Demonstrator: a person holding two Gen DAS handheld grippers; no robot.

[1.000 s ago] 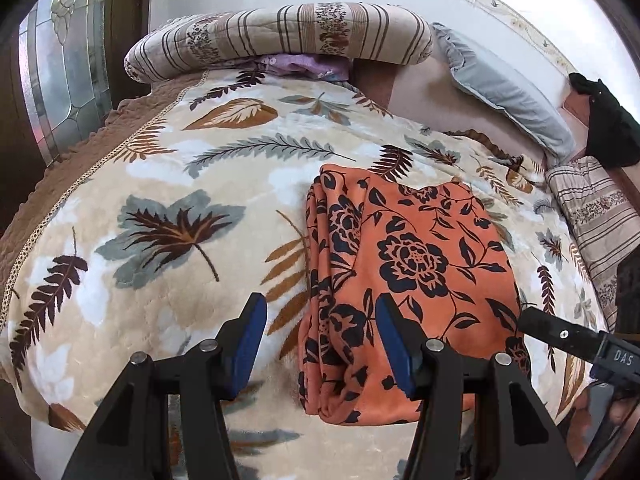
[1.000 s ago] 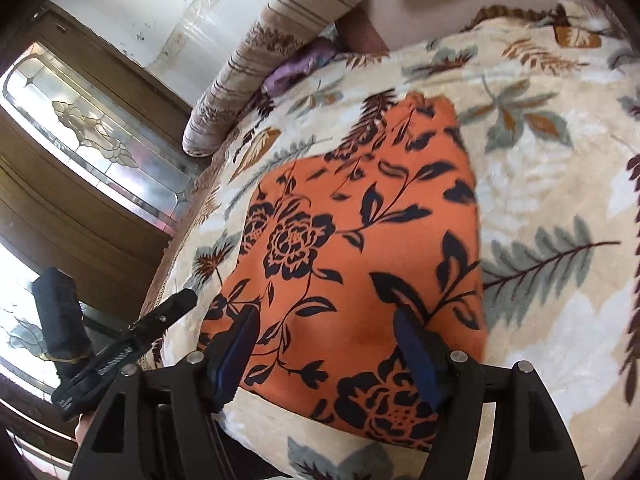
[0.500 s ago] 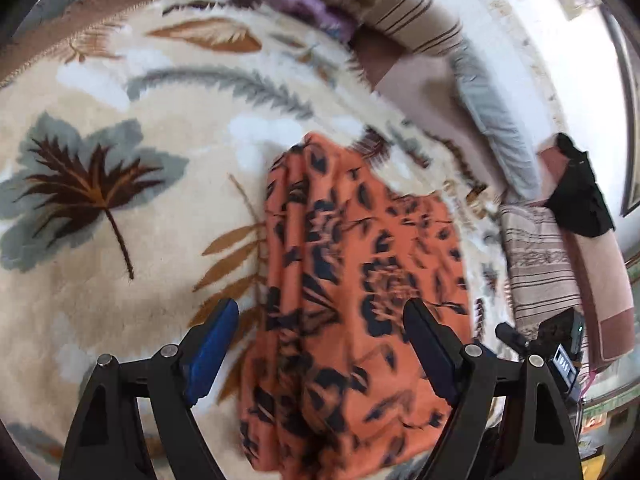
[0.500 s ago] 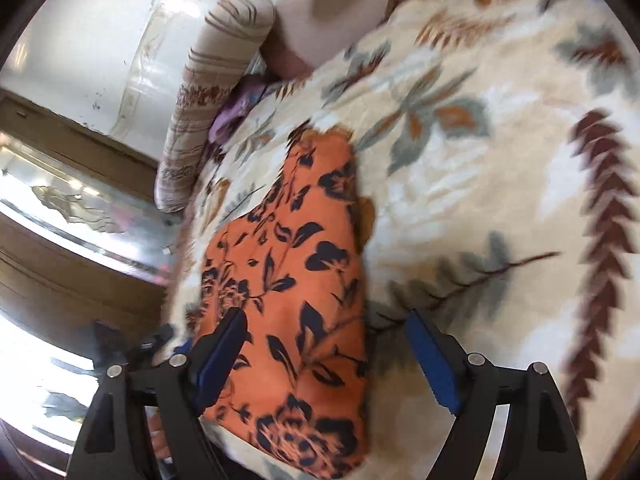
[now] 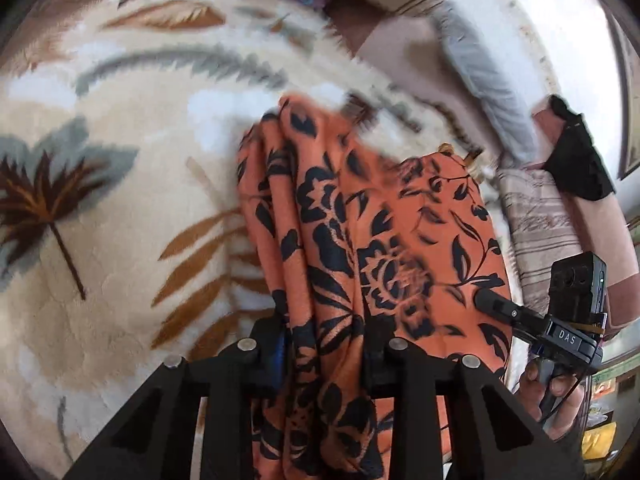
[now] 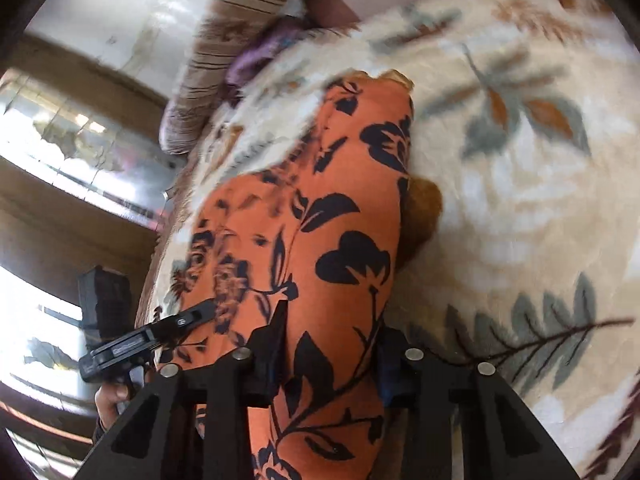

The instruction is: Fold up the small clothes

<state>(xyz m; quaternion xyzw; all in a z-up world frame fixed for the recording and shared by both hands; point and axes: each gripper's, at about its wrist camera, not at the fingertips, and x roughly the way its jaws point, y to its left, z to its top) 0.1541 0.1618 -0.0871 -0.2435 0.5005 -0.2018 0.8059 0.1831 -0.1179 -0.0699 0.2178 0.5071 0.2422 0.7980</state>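
left wrist view: left gripper [image 5: 324,340] pinches the orange floral garment [image 5: 360,220] — right gripper [image 6: 330,340] clamps it too, over the blanket [image 5: 120,200].

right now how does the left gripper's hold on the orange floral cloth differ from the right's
The left gripper pinches a bunched, pleated edge of the orange floral cloth, while the right gripper pinches a smoother fold. Blanket lies to the left gripper's left and to the right gripper's right. Both are shut on the cloth's near end.

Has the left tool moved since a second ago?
Yes. The left tool has gone forward over the leaf blanket and shut on the near edge of the orange floral garment; earlier it hung open, short of it.
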